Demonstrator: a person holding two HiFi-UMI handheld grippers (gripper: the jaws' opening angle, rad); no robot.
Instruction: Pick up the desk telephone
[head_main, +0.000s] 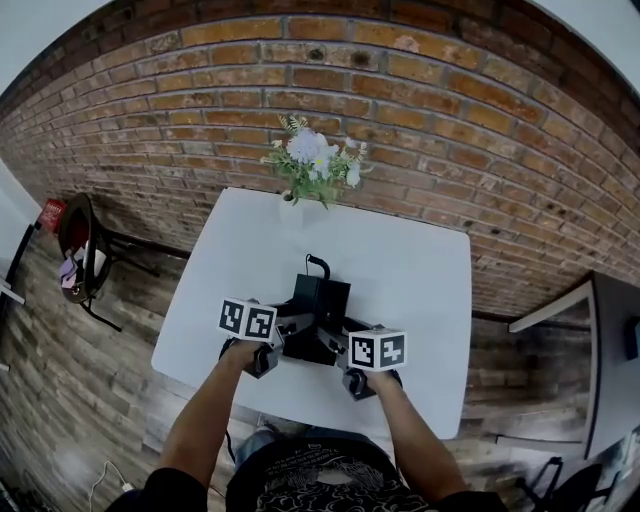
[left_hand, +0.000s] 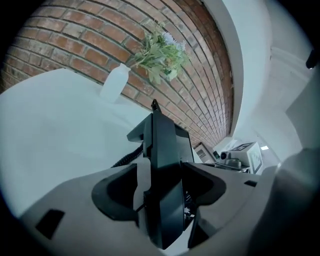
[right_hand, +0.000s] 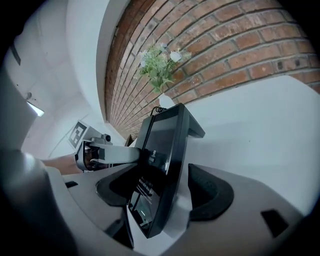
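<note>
A black desk telephone (head_main: 322, 300) with a slanted screen stands on the white table (head_main: 420, 270), near its front middle. My left gripper (head_main: 291, 328) reaches its left side and my right gripper (head_main: 336, 346) its right side. In the left gripper view the telephone's edge (left_hand: 162, 150) lies between the wide jaws of the left gripper (left_hand: 162, 197), with its coiled cord (left_hand: 127, 157) to the left. In the right gripper view the screen side (right_hand: 165, 145) sits between the spread jaws of the right gripper (right_hand: 161, 200), with a gap on the right. Both grippers are open.
A white vase of flowers (head_main: 310, 170) stands at the table's far edge, against the brick wall. A chair (head_main: 85, 250) stands on the wooden floor to the left. Another desk edge (head_main: 560, 300) shows at the right.
</note>
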